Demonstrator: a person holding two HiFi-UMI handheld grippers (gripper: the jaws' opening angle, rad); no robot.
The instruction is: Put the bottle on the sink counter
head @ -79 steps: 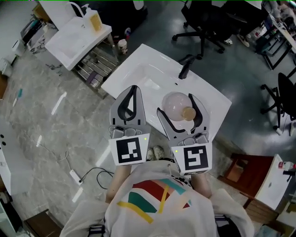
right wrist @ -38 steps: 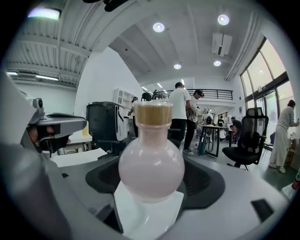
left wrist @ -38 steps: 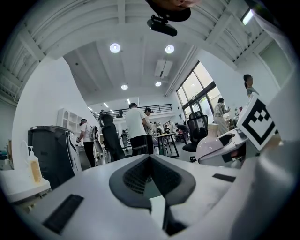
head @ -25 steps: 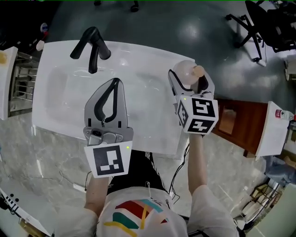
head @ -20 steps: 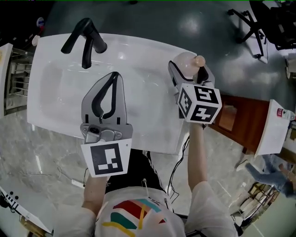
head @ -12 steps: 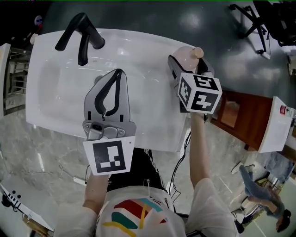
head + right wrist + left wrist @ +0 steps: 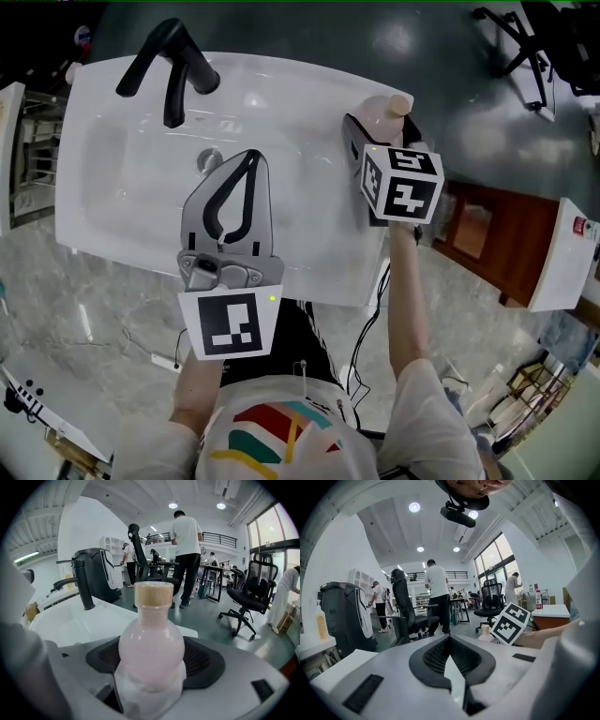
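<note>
A pale pink bottle (image 7: 151,653) with a tan cap (image 7: 399,103) stands upright between the jaws of my right gripper (image 7: 375,131), which is shut on it. In the head view the bottle (image 7: 378,111) is over the right end of the white sink counter (image 7: 309,253); whether it touches the counter I cannot tell. My left gripper (image 7: 246,165) hovers over the basin with its tips together, holding nothing. In the left gripper view the jaws (image 7: 450,641) meet at their tips, and the bottle (image 7: 486,632) shows small beside the right gripper's marker cube (image 7: 511,623).
A black faucet (image 7: 171,67) rises at the counter's back left, with a drain (image 7: 207,161) in the basin. A brown cabinet (image 7: 478,230) stands right of the sink. Office chairs (image 7: 251,597) and people standing (image 7: 186,545) fill the room beyond.
Over three seconds the view swung round to face the sink squarely. In the last second the right gripper and bottle stayed over the counter's right end; the left gripper shifted slightly right.
</note>
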